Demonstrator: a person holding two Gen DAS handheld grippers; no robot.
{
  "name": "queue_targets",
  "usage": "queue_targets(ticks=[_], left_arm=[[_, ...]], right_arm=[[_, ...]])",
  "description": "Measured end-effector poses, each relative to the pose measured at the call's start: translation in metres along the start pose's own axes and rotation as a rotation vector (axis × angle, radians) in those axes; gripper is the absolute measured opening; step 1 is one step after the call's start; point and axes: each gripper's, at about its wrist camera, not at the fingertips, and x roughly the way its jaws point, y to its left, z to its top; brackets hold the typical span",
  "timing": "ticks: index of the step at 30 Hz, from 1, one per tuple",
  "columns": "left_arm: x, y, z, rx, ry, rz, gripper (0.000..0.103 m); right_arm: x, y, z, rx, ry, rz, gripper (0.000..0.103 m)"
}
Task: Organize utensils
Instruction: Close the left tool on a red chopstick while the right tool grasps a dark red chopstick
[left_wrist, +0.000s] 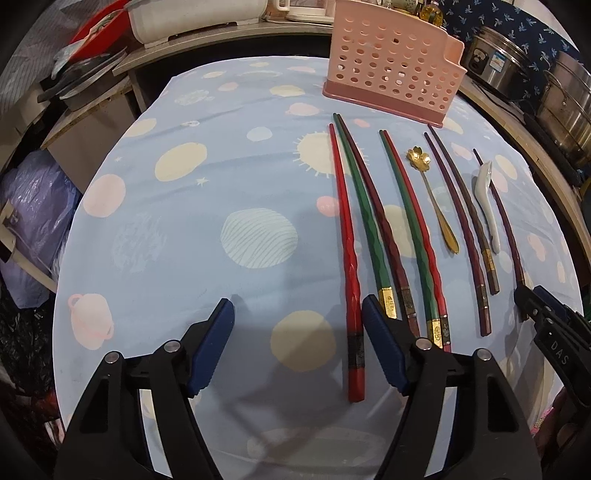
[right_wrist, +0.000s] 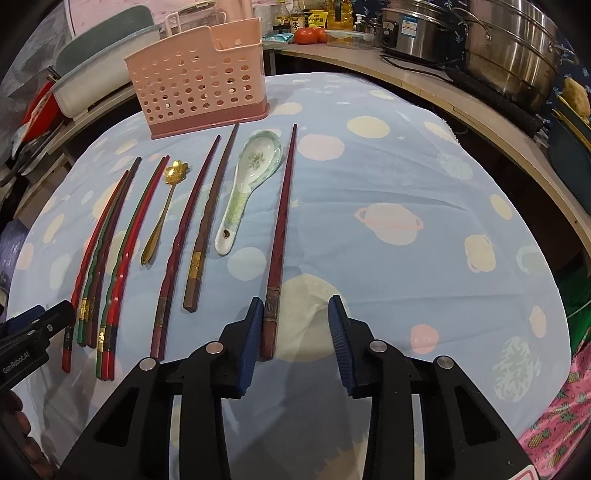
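Item: dark red lone chopstick (right_wrist: 281, 229), rightmost in the utensil row on the planet-print bench (right_wrist: 388, 184), below the pink perforated plastic holder (right_wrist: 199, 92).
Right gripper (right_wrist: 295, 328): fingers part-closed, straddling its butt, left pad touching.
Left gripper (left_wrist: 297, 325): fingers open around the bright red chopstick (left_wrist: 347, 258).
Risk: end-grips pivot or slip.

A table under a pale blue planet-print cloth (right_wrist: 369, 177) carries a pink perforated holder (right_wrist: 199, 85) at its far edge. Nearer lie 8 chopsticks (left_wrist: 369, 206) roughly parallel, with a gold flower spoon (right_wrist: 162, 210) and a white ceramic spoon (right_wrist: 247, 184) among them.
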Motion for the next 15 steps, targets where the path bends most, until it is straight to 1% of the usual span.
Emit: queue_targets(ticks=[2,3,5,7,8,9,10,11,13,15], left_arm=[[0.000,-0.002,-0.002,0.016,-0.005,0.021,0.060],[-0.001,-0.003,-0.003,0.021,-0.008,0.022,0.059],[-0.003,-0.003,-0.004,0.027,-0.010,0.015,0.054],[-0.004,-0.003,-0.005,0.025,-0.011,0.007,0.044],[-0.005,-0.003,-0.005,0.027,-0.012,0.000,0.040],[-0.007,-0.003,-0.006,0.029,-0.011,-0.013,0.031],[-0.008,-0.002,-0.006,0.027,-0.009,-0.024,0.026],[-0.009,-0.002,-0.007,0.025,-0.007,-0.032,0.024],[-0.010,-0.002,-0.009,0.025,-0.004,-0.047,0.014],[-0.012,-0.001,-0.012,0.018,0.001,-0.062,0.009]], right_arm=[[-0.001,0.000,-0.001,-0.002,0.000,0.005,0.025],[-0.002,-0.001,-0.001,-0.003,0.000,0.009,0.020],[-0.003,0.000,-0.003,-0.005,0.002,0.017,0.015],[-0.004,0.000,-0.004,-0.011,0.002,0.024,0.009],[-0.004,0.000,-0.005,-0.011,0.003,0.029,0.007],[-0.005,0.000,-0.006,-0.011,0.003,0.032,0.007],[-0.006,-0.001,-0.007,-0.008,0.004,0.037,0.007],[-0.006,-0.001,-0.007,-0.006,0.005,0.040,0.007],[-0.008,-0.003,-0.009,0.000,0.006,0.050,0.007],[-0.010,-0.004,-0.011,0.005,0.004,0.057,0.007]])
